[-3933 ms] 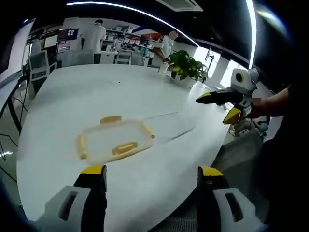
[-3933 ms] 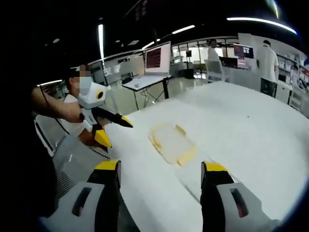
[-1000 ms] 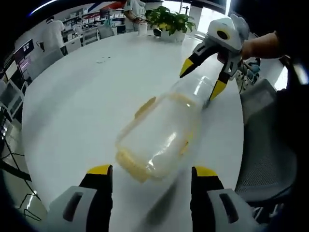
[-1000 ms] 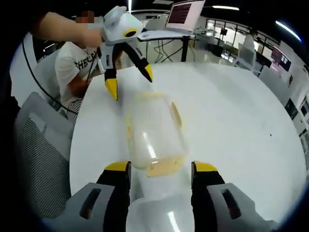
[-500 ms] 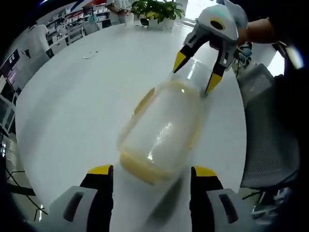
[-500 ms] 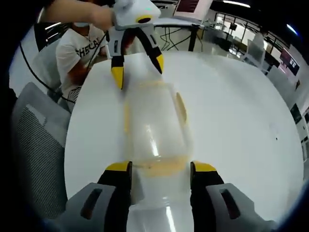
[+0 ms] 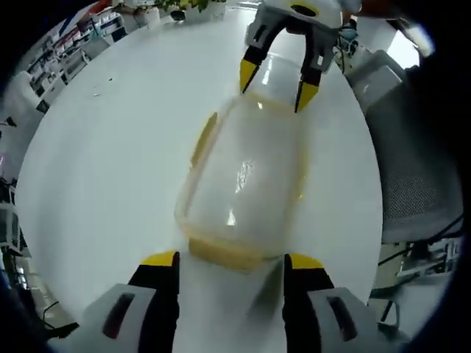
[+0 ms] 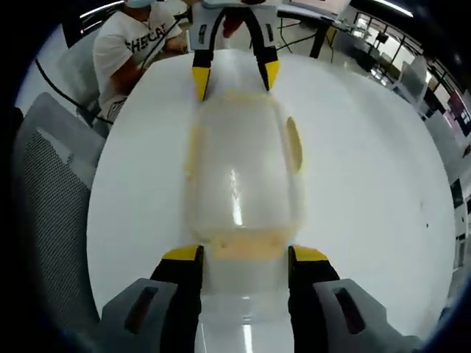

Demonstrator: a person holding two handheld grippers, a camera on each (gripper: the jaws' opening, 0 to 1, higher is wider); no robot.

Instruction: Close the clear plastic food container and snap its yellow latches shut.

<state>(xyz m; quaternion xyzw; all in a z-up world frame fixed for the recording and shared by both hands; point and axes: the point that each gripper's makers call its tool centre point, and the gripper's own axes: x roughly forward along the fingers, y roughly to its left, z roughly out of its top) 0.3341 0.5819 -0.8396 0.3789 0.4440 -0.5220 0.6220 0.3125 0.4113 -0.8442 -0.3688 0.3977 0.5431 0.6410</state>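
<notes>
Both grippers closed in; container lies lengthwise between them, jaws wide at its ends.

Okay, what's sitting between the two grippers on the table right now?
The clear container with its yellow latches lies lengthwise between the left gripper and right gripper; both views show it, one gripper at each short end.

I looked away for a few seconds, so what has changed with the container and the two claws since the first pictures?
Both claws have closed in on the clear container from opposite ends: the left claw now straddles one short end, the right claw the other. Both are open, neither gripping. The container's long-side yellow latch still juts out unsnapped. The white table is unchanged.
</notes>
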